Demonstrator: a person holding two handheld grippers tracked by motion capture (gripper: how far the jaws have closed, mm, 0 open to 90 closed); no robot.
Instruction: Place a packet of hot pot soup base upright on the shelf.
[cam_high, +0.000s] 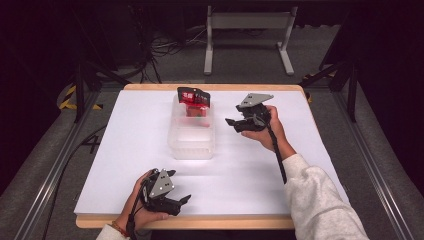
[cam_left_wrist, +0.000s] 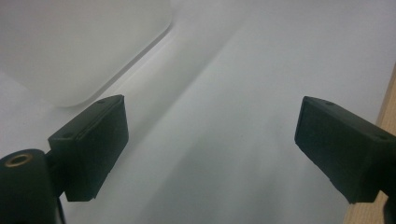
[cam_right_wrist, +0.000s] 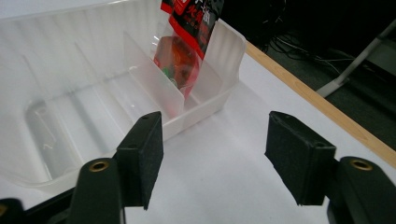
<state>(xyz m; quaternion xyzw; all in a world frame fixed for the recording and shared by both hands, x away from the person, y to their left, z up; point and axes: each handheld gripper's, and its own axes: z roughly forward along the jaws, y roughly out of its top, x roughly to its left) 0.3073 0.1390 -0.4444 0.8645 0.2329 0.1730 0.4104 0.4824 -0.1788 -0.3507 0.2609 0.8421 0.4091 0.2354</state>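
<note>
The counter (cam_high: 125, 150), covered in white and edged in pale wood, is seen across the middle of the high view, and a translucent plastic bin (cam_high: 191, 145) with upright dividers is set slightly left of centre on it. A red and black snack packet (cam_high: 194, 98) is stood upright in the bin's far compartment, at the upper middle of the frame, with its top rising above the rim. In the right gripper view the same packet (cam_right_wrist: 187, 42) is seen at the top centre, leaning between a divider (cam_right_wrist: 152, 79) and the bin's end wall. The placing of the packet appears to be finished, and the step in hand is judged to be the withdrawal from the bin. The right claw (cam_high: 234, 123) is held just right of the bin, its jaws spread wide and nothing gripped. The left claw (cam_high: 183, 201) is rested near the lower edge of the frame, well apart from the bin, likewise wide open and empty. Nothing further is seen on the counter, so the next move is judged to call only for a clear retreat without the bin wall being knocked. White characters are printed on the packet's black top, but they cannot be read.
</note>
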